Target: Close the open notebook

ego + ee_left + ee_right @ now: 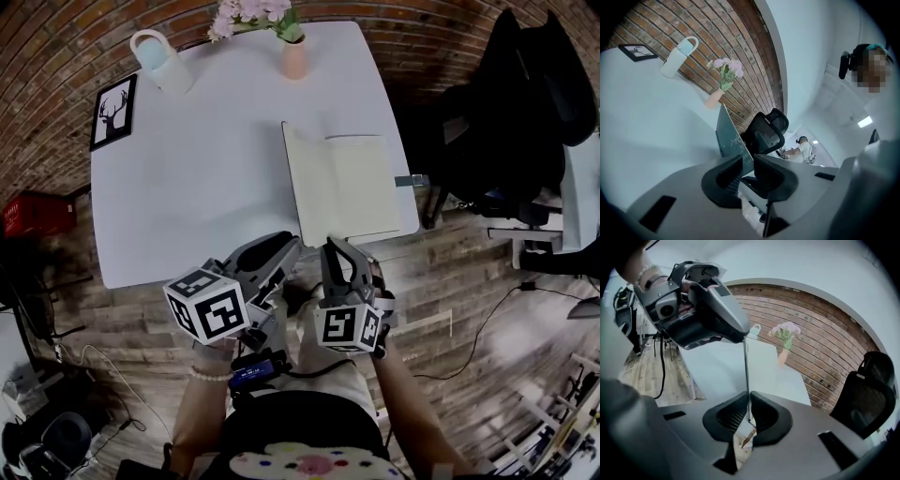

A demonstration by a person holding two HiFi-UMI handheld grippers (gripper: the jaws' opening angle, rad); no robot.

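While the notebook (347, 187) lies open at the front right of the white table (187, 187), its left cover stands almost straight up. The right page lies flat, close to the table's edge.

The right gripper (333, 248) is at the near end of that cover. In the right gripper view its jaws are shut tight on the thin cover (746, 371), which we see from the side like a line. The right gripper (749, 401) pinches it near the bottom.

The left gripper (286, 251) is just beside it on the left. In the left gripper view its jaws are only a little bit apart, and the dark cover (729, 136) runs down into the small gap of the left gripper (747, 161). In the right gripper view the tip of the left gripper (740, 333) meets the top of the cover.

At the back of the table are a pink vase of flowers (293, 58), a pale bottle with a handle (164, 61) and a deer picture (114, 111). A black chair (506, 122) stands to the right, on the wood floor (450, 281).
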